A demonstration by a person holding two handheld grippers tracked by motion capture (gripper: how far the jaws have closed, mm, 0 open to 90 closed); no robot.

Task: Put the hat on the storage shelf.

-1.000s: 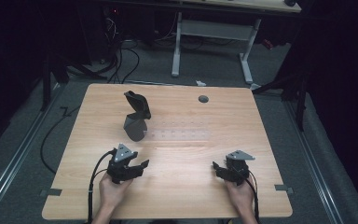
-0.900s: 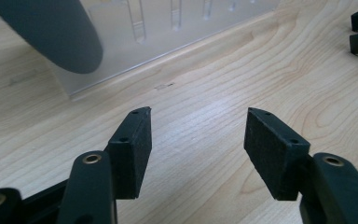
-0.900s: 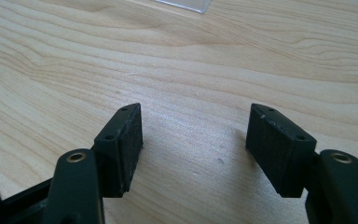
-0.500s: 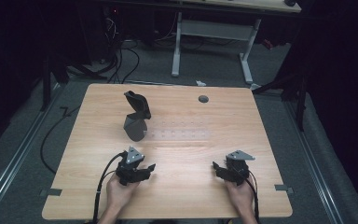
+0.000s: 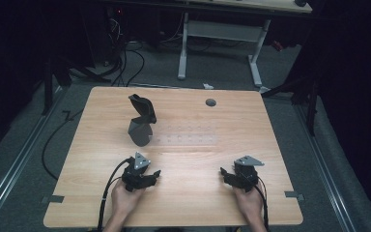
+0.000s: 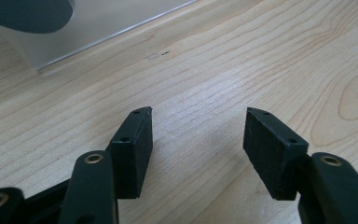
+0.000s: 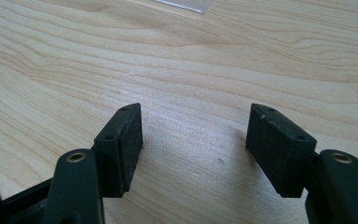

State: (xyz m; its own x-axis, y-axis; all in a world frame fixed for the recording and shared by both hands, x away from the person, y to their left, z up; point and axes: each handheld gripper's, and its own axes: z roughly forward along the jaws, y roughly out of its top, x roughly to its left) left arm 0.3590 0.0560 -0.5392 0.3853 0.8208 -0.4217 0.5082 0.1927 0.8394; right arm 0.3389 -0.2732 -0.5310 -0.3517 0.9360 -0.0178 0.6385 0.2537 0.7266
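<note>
Left gripper [image 5: 150, 175] sits low over the near-left part of the wooden table [image 5: 270, 145], held in the person's left hand [image 5: 125, 198]. The forearm comes in from the bottom edge and the jaws point up-table, slightly rightward. The grey three-cornered plate on top faces up, and its cable loops off to the left and back toward the near edge.

In the left gripper view the left gripper [image 6: 196, 135] has its jaws spread wide with only bare wood grain between the pads [image 6: 133, 144]. It holds nothing. The tips look just above or on the tabletop; I can't tell which.

Right gripper [image 5: 228, 175] mirrors it on the near-right, in the right hand [image 5: 249, 200], with the wrist straight and the jaws pointing up-table and a bit leftward. In the right gripper view the right gripper [image 7: 195, 135] is also wide open, with an empty gap and wood between the pads [image 7: 279, 149]. The two grippers are well apart and roughly level with each other.

Nearest object is the dark grey angular object [image 5: 141, 121], standing left of table centre and up-table of the left gripper, clear of both. It is upright, with a tilted upper piece over a wider base. A clear acrylic strip [image 5: 188, 139] lies flat beside it, running rightward. Its near edge shows as a pale slab [image 6: 102, 23] at the top of the left gripper view, with the dark object's underside [image 6: 28, 11] above it.

A small dark round disc [image 5: 210, 102] lies near the far edge, well apart from everything else.
</note>
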